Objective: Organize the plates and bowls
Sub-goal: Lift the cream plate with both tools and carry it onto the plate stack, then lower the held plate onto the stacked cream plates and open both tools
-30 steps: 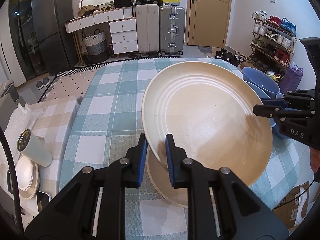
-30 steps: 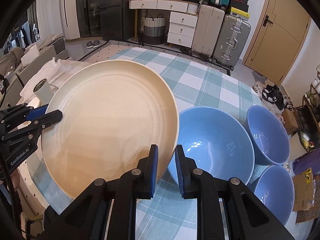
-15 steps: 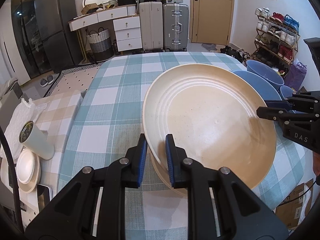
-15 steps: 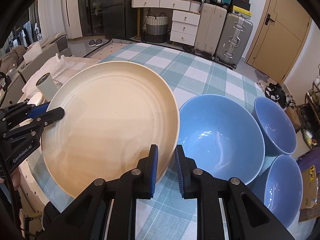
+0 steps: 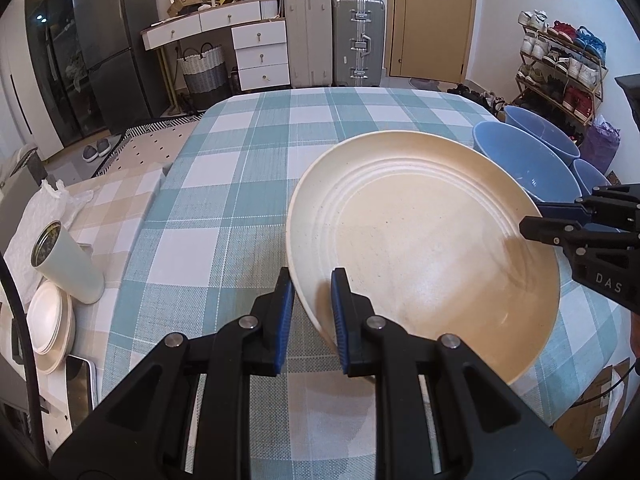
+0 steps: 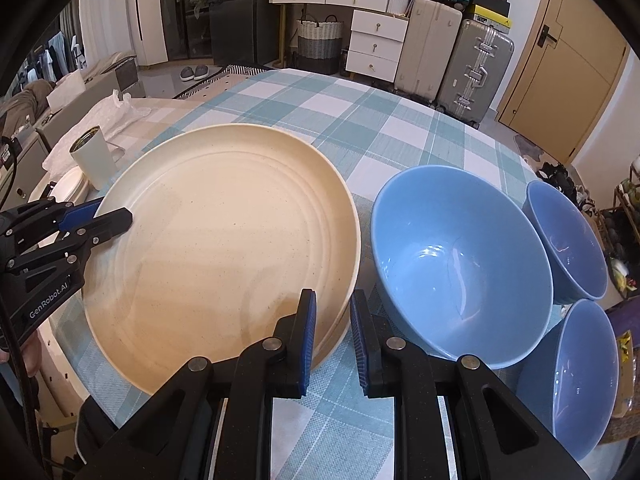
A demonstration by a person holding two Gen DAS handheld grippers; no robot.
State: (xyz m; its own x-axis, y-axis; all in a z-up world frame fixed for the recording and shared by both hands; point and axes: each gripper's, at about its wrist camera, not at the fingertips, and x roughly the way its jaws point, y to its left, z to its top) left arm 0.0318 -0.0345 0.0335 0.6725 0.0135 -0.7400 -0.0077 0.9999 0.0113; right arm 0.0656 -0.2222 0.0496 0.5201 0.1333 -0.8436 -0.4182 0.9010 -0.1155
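A cream plate [image 6: 224, 248] was pinched at opposite rims by the left gripper [image 5: 311, 312] and the right gripper [image 6: 332, 326], apparently so that its width stayed level. It was held low over the checked table [image 5: 248, 184], near edge, just left of three blue bowls [image 6: 460, 276], probably to be stacked on another plate beneath.

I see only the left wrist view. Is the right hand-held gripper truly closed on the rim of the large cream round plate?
Observer: Yes. The right hand-held gripper pinches the large cream round plate at its rim, one pad inside, one outside.
Operator: Does the plate touch the big blue bowl?
Observer: No. Checked tablecloth shows between it and the big blue bowl.
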